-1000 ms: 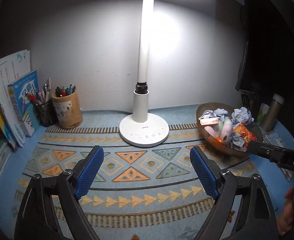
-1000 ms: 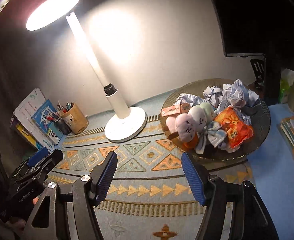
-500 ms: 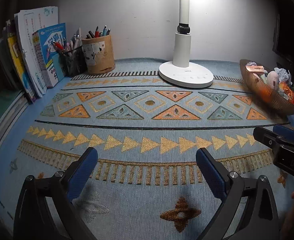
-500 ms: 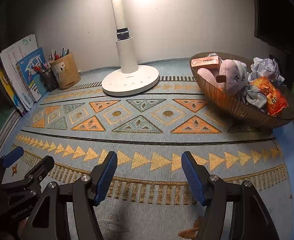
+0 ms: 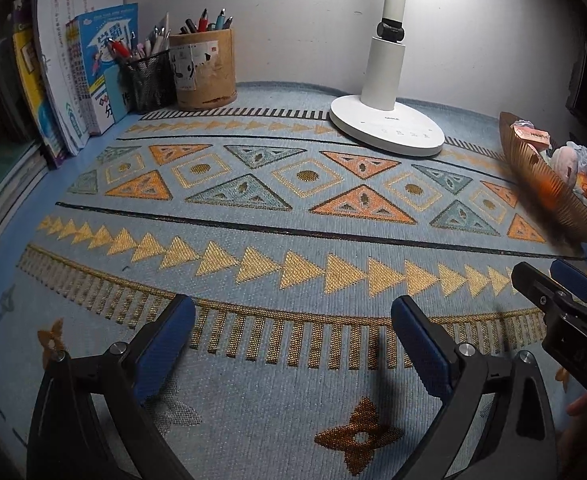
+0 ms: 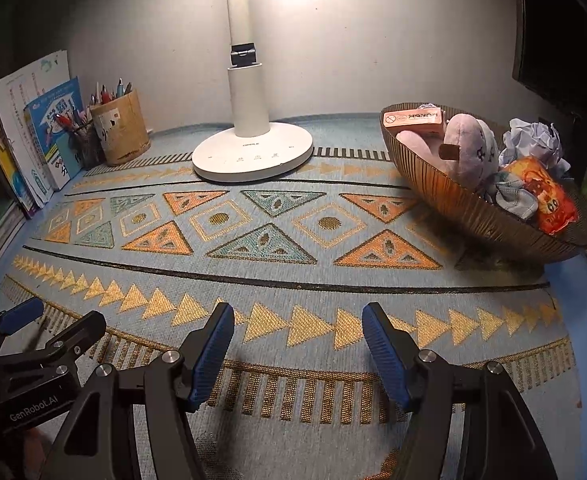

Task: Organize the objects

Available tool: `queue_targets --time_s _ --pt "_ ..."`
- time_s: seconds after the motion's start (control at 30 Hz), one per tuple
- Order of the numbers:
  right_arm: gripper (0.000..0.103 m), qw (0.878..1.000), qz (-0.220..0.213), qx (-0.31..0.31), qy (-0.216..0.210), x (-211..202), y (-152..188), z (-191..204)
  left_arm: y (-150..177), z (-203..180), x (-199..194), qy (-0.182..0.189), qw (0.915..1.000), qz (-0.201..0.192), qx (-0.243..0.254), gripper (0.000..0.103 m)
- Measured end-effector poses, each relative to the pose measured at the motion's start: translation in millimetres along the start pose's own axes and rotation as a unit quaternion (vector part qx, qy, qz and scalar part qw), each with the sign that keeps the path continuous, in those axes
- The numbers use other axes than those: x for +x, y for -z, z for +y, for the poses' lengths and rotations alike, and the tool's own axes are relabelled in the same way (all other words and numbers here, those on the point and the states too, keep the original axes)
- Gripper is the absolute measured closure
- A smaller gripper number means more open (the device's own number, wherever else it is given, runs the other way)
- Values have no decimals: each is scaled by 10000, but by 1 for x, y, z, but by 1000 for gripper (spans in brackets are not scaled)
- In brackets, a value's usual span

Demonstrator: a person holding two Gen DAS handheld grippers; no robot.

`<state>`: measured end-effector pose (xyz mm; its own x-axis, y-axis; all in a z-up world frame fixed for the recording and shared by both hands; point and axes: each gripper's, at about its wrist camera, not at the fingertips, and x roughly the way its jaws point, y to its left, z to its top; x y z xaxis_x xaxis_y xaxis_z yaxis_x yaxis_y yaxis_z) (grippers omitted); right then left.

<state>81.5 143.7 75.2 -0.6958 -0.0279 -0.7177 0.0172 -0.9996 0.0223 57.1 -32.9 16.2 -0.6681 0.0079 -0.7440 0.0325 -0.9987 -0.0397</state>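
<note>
A: Where are the two grippers?

B: Both hang low over the patterned mat (image 6: pixel 277 240) on the tabletop, side by side. The left gripper (image 5: pixel 293 320) has its blue pads spread wide with nothing between them — only the woven triangles of the mat show in the gap. The right gripper (image 6: pixel 298 322) is also released, its pads set closer together than the left's, and again nothing sits between them.

A: And the things to sort?

B: They are piled in the ribbed brown bowl (image 6: pixel 453 200), which stands on the mat's right side, well apart from both grippers. Inside it I can see a pink plush toy (image 6: pixel 469 144), an orange box with printed lettering (image 6: pixel 411 118) lying at the bowl's far rim, crumpled pale paper (image 6: pixel 533 140), an orange snack packet (image 6: pixel 545 196) at the near right rim, and a bit of grey-blue cloth (image 6: pixel 513 200) just beside the packet.

A: What else is on the tabletop?

B: A white desk lamp (image 6: pixel 253 152) stands at the back, its round base partly on the mat. To the left, a round wooden pen holder (image 5: pixel 205 68) and a black mesh cup (image 5: pixel 149 76) full of pens stand touching — next to them, books (image 5: pixel 97 68) lean upright against the left edge.
</note>
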Motion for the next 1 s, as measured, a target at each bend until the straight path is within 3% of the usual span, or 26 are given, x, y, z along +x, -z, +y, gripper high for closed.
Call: queue_targets --time_s 0.2,0.4,1.0 --pt "38 9999 -80 -104 61 -3 1 6 3 14 -20 406 9971 -558 -320 4" --pt "38 9997 -120 -201 75 -4 2 9 3 19 -25 516 9948 -738 -466 4" --pt "38 9998 -122 -129 -6 -5 1 7 4 16 -23 578 9956 -628 -384 4"
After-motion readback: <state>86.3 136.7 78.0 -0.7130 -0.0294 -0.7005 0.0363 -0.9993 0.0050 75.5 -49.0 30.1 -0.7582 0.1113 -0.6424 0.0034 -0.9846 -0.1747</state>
